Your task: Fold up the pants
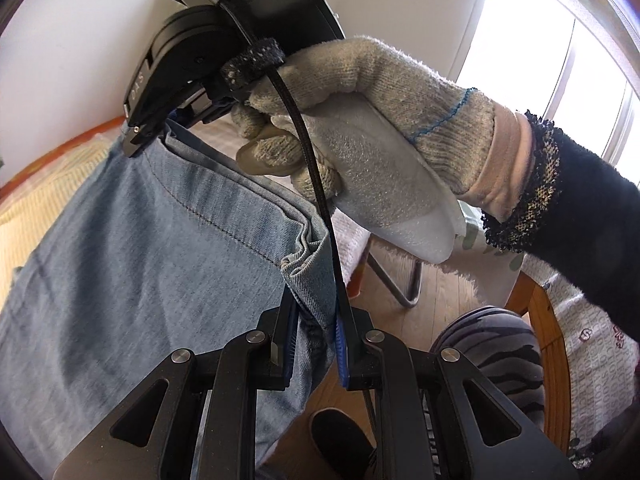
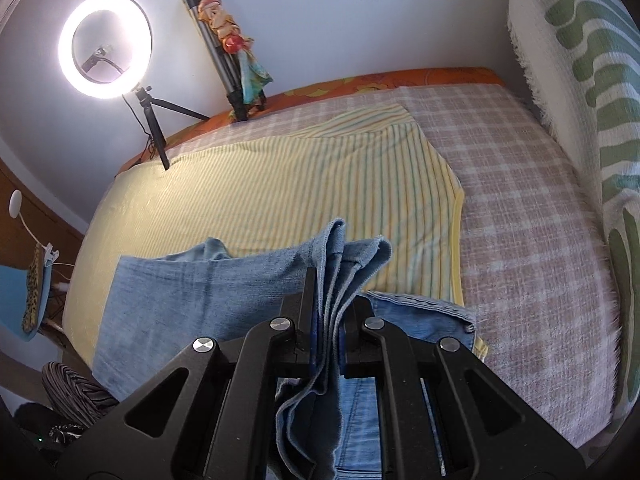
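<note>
Up off the bed, the pants (image 1: 132,248) hang as a broad sheet of light blue denim between the two tools, filling the left half of the left wrist view. Low in that view the left gripper (image 1: 316,344) points forward with its jaws closed to a narrow gap on a bunched hem corner of the denim, the blue pads pressing the cloth from both sides. Above it, further along the same edge, the right gripper (image 1: 140,136) is seen from outside, tilted downward, its tip biting the fabric; the gloved right hand (image 1: 360,120) wraps its handle with fingers curled under (a black cable (image 1: 308,160) runs down across the knuckles), and the dark sleeve leads off to the right. In the right wrist view, the right gripper (image 2: 328,320) holds several folded layers of denim, jaws nearly together with the layers standing upright between them and spilling back toward the camera. From there the pants (image 2: 192,300) spread left and downward over a yellow striped sheet (image 2: 280,184) on the bed, while the waistband end lies flat just right of the jaws. A lit ring light (image 2: 105,46) stands on a tripod at the bed's far left edge, and a checked blanket (image 2: 532,240) covers the bed's right side.
</note>
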Motion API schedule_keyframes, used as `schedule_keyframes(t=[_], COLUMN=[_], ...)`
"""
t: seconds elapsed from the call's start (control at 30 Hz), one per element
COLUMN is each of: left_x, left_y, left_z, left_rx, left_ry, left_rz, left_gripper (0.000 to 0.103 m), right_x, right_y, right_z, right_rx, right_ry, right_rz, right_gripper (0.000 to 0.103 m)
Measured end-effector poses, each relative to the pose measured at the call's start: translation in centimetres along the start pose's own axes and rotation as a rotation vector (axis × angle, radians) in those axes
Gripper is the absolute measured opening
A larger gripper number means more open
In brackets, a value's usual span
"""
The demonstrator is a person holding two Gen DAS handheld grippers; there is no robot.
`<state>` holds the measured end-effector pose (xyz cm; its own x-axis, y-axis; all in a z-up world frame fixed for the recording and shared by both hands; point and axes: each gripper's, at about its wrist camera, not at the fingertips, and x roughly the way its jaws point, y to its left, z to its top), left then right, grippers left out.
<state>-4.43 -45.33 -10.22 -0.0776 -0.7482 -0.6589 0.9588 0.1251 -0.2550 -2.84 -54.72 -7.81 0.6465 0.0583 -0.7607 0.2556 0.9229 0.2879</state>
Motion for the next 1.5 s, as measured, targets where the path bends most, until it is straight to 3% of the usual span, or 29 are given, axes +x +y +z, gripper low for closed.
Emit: schedule_keyframes(t=[0.37,0.5,0.63,0.87,1.1,1.3,1.5], left_x=[3.4,4.1,3.3,-1.3,-8.7,-16.8,-22.7], left_y=[1.0,0.7,0.9,2.7,6.3,10.5,15.2], left_z=[0.5,0.6,0.2,-0.9,-5.2,-9.5,-12.7], left_rx=[-0.026,-0.03,-0.045,-0.094,-0.154,-0.276,-0.378], left_ry=[0.064,0.096,0.102,0.065,0.044,0.005,-0.003], left_rz=[-0.032,-0.045,-0.06,-0.046,0.108,0.299,0.49], left_gripper=[0.016,0.03,0.04,0.04,0.04,0.04,0.04], right_x=[3.1,3.2,2.2,0.5,0.8,2.9,5.4], right_y=[-3.1,-4.0,-4.7,-1.7,4.1,9.5,11.3], right_z=[-1.0,-1.0,-0.9,-1.3,-3.7,-5.4,-5.8], right_rx=[0.032,0.048,0.067,0.012,-0.041,-0.162,-0.171], right_ry=[0.063,0.069,0.043,-0.034,-0.088,-0.06,-0.026], right_rz=[0.024,-0.052,-0.081,-0.089,-0.029,-0.034,-0.041], right_gripper=[0.009,0.04,0.041,0.041,0.041,0.041,0.041])
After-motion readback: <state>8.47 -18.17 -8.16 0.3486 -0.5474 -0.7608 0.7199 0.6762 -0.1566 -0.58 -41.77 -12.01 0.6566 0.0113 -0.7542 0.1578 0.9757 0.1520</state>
